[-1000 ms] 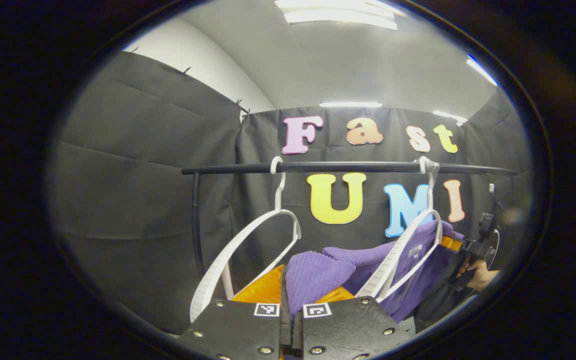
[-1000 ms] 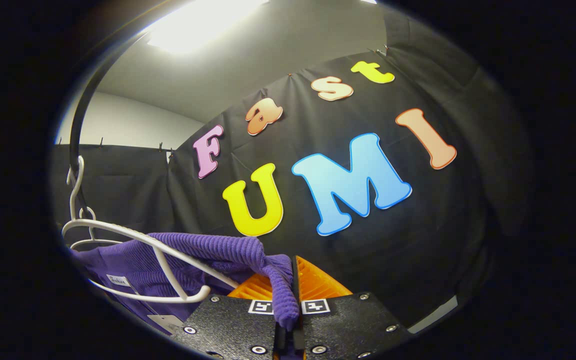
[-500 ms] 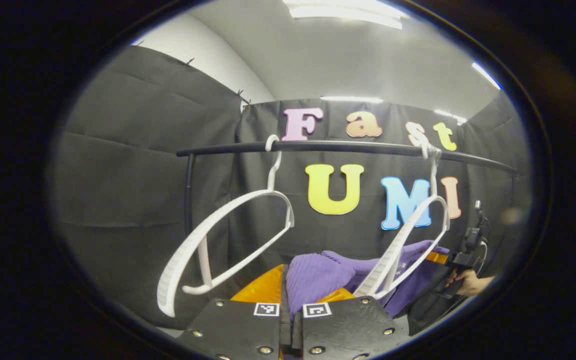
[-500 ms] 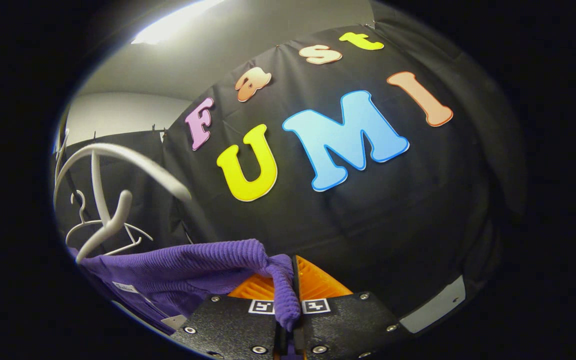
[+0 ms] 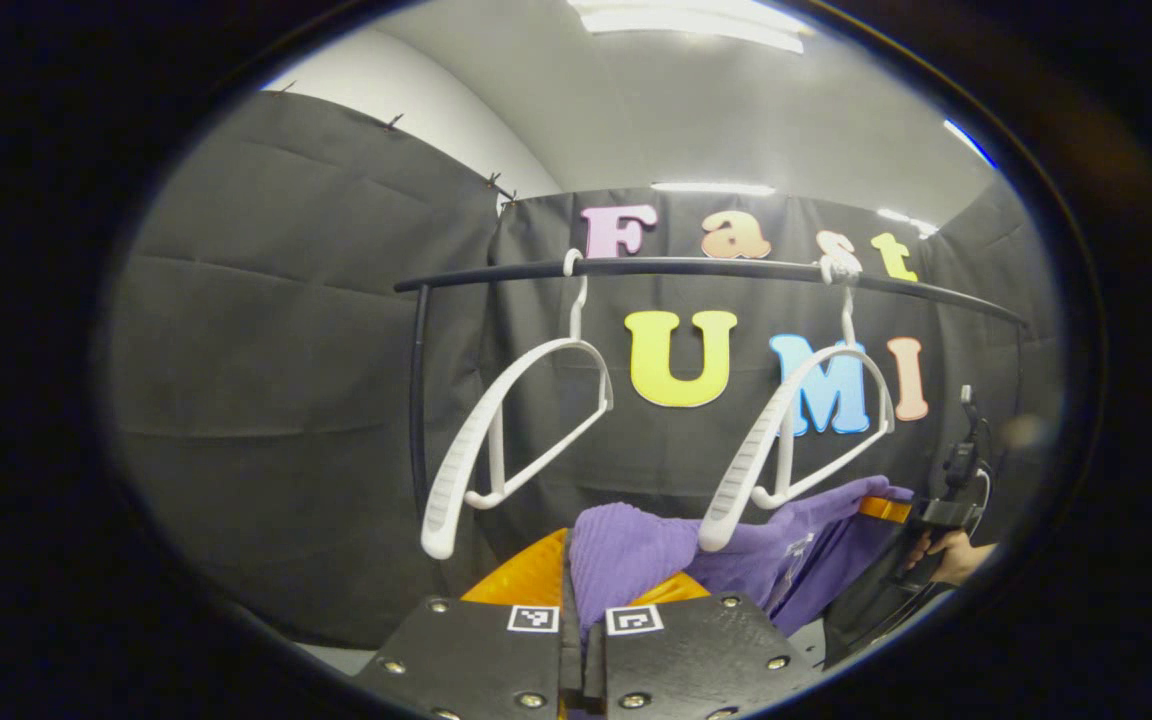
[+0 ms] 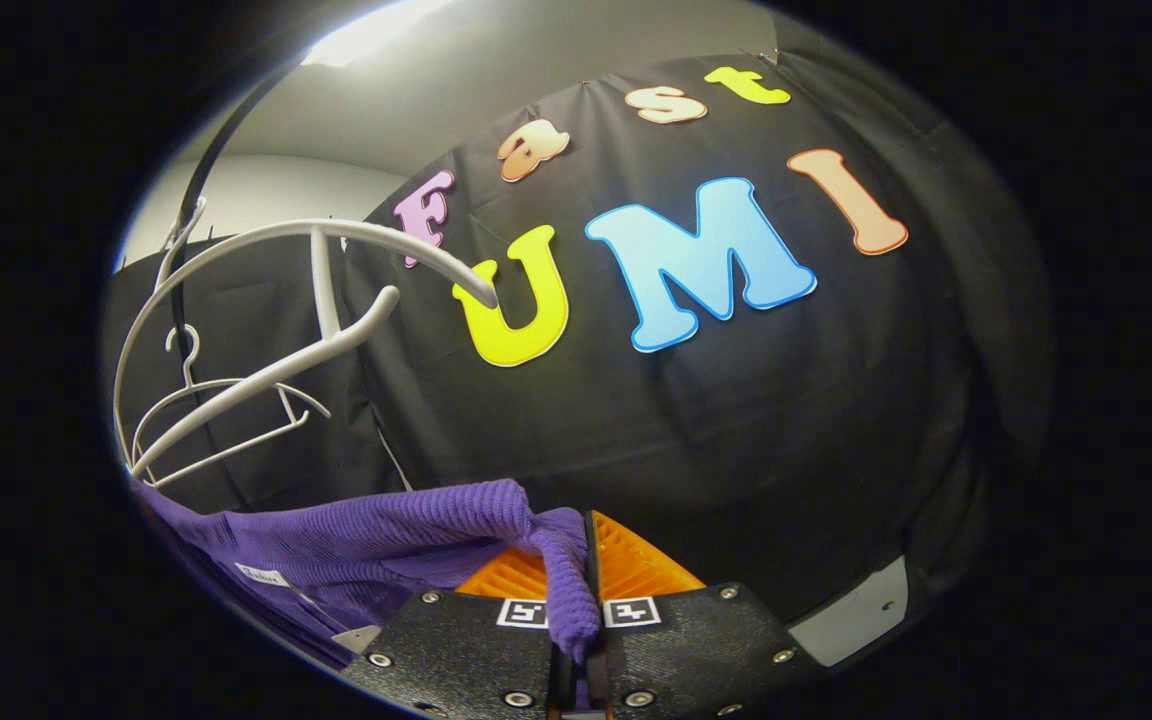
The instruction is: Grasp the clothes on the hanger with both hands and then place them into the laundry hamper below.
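Left gripper view: the left gripper [image 5: 583, 600] is seen closed tight on a fold of the purple ribbed knit garment [image 5: 626, 560], the cloth being pinched between both fingers low in the middle of the view. From there the garment is stretched off to the right, below the two white plastic hangers. Both hangers are hooked on the black horizontal rail [image 5: 696, 268]: the left white hanger [image 5: 506, 430] is hung bare, and the right white hanger [image 5: 786, 430] is hung bare too, its lower tip lying in front of the purple cloth; whether it touches the cloth cannot be told. At the far right edge the garment's other end is held by the right gripper [image 5: 886, 508], with a person's hand [image 5: 951, 555] wrapped round its handle.

Right gripper view: the right gripper [image 6: 586, 600] is seen clamped shut on a bunched edge of the purple garment [image 6: 386, 530], the fabric being squeezed between the two fingers and draped away to the left, where a small white label [image 6: 261, 576] is shown. Above it the near white hanger [image 6: 286, 310] is hung clear of the cloth, with the second white hanger [image 6: 226, 400] farther back on the rail [image 6: 201, 190]. So the garment is held off both hangers, strung between the two grippers.
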Tool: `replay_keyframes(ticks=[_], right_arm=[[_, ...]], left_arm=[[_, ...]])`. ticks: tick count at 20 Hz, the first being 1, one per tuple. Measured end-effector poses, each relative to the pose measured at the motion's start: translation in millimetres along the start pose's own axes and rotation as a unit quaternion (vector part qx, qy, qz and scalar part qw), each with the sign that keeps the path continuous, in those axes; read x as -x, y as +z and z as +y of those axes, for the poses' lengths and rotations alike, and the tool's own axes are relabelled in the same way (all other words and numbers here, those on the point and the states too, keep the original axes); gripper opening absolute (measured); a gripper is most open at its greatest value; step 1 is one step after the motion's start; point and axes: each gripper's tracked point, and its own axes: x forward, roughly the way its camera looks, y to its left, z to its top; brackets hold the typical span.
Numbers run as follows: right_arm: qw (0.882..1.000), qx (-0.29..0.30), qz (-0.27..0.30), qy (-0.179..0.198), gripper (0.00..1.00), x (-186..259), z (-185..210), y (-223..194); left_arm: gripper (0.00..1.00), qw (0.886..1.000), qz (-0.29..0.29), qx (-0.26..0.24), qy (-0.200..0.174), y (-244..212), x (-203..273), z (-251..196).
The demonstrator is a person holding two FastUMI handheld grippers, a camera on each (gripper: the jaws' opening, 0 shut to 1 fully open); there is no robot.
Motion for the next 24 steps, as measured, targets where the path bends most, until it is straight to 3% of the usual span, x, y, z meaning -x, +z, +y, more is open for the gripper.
replay_keyframes(ticks=[2,3,4,5,6,7,8,9,11,14,15,17,24], right_arm=[[1.0,0.003,-0.001,0.002,0.05,17,8,0],[1.0,0.008,-0.002,0.003,0.05,27,13,1],[1.0,0.012,-0.004,0.004,0.05,37,17,2],[1.0,0.014,-0.006,0.005,0.04,46,22,4],[1.0,0.015,-0.008,0.005,0.05,55,26,5],[1.0,0.016,-0.01,0.007,0.06,64,33,6],[1.0,0.017,-0.012,0.009,0.06,73,40,8],[1.0,0.02,-0.015,0.009,0.05,82,45,10],[0.999,0.025,-0.022,0.013,0.06,98,58,15],[0.999,0.032,-0.032,0.016,0.05,121,77,21],[0.999,0.031,-0.037,0.018,0.06,128,83,24],[0.998,0.031,-0.043,0.021,0.06,144,97,26],[0.998,0.035,-0.045,0.028,0.06,193,148,5]], left_arm=[[0.02,1.0,-0.003,0.003,-0.007,-1,15,-1],[0.07,1.0,-0.005,0.007,-0.014,0,24,-3],[0.02,1.0,-0.006,0.01,-0.021,1,34,-7],[0.07,1.0,-0.008,0.011,-0.027,4,42,-8],[0.02,0.999,-0.011,0.012,-0.034,5,48,-7],[0.07,0.999,-0.013,0.015,-0.042,6,53,-8],[0.02,0.999,-0.015,0.019,-0.049,8,55,-14],[0.07,0.998,-0.018,0.022,-0.057,10,60,-19],[0.07,0.997,-0.023,0.03,-0.071,14,62,-23],[0.0,0.995,-0.028,0.04,-0.092,17,71,-33],[0.07,0.994,-0.028,0.043,-0.101,19,77,-35],[0.07,0.991,-0.031,0.051,-0.118,21,89,-40],[0.07,0.982,-0.023,0.059,-0.177,8,118,-72]])
